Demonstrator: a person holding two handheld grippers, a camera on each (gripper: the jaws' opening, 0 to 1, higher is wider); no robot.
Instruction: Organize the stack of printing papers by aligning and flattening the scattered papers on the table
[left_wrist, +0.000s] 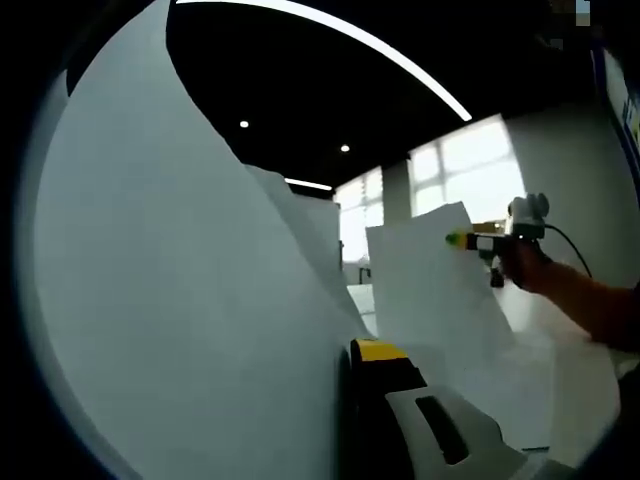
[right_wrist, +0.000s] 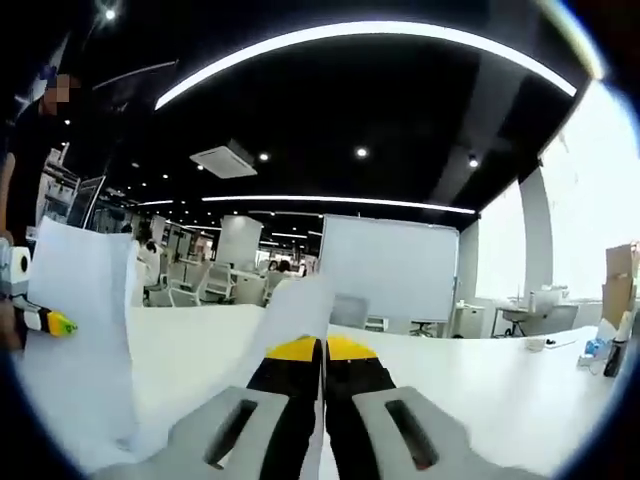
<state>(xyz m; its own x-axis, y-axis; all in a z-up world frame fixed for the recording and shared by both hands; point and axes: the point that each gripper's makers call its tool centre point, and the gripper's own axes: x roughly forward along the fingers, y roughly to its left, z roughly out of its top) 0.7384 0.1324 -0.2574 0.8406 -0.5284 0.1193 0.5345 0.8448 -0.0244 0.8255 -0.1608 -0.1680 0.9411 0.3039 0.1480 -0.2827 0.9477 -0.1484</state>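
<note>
Left gripper view: left hand-held gripper (left_wrist: 372, 352) pinches an upright paper (left_wrist: 180, 320) above the bench (left_wrist: 560, 390). Right hand-held gripper (right_wrist: 322, 347), jaws closed on another sheet (right_wrist: 300, 305), is raised level with it.

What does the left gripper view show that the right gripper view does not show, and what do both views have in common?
Left gripper view: a large sheet fills the foreground, and a person's hand holds the right gripper on an upright sheet.

Right gripper view: a whiteboard, office chairs and a cardboard box stand beyond the white table; its own jaws are shut on a sheet.

Both: white paper lifted off the table, and ceiling light strips.
</note>
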